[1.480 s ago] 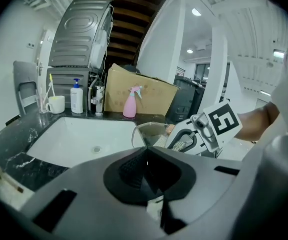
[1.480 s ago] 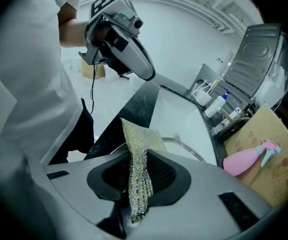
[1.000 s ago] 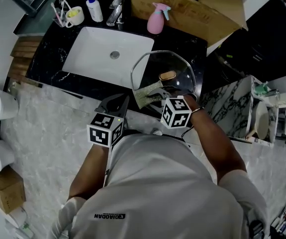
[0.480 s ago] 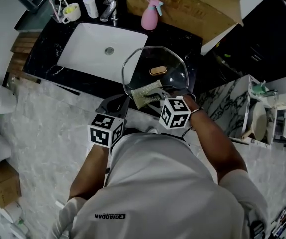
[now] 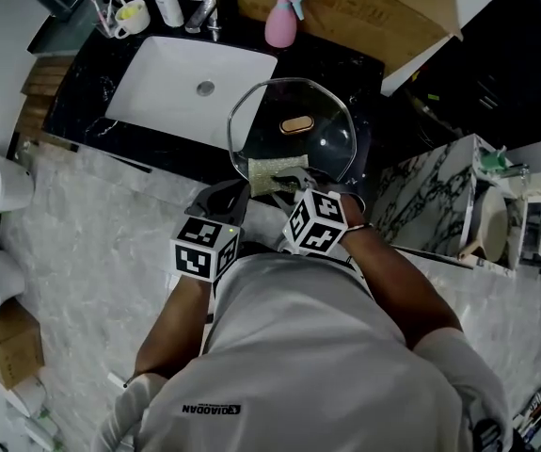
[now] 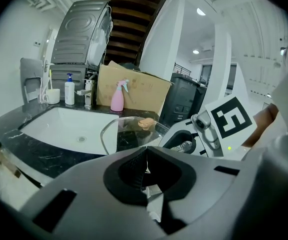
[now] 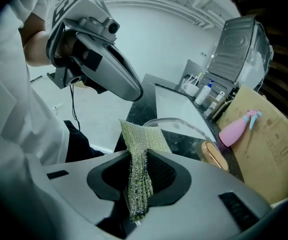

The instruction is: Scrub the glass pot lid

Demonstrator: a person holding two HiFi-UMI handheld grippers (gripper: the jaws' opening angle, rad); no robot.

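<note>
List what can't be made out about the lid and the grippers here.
Near rim of the glass pot lid: head view, covered by the scrubbing cloth, the left gripper and the right gripper.
Whether the shut left gripper pinches that rim: left gripper view, its own body blocks it.
Whether the cloth touches the glass: right gripper view, the cloth hides the contact.
White bottle label: head view, too small.

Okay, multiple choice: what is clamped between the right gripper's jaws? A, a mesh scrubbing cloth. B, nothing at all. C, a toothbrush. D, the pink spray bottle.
A: in the right gripper view, the right gripper is shut on a glittery mesh scrubbing cloth, whose free end sticks out toward the glass pot lid.
</note>
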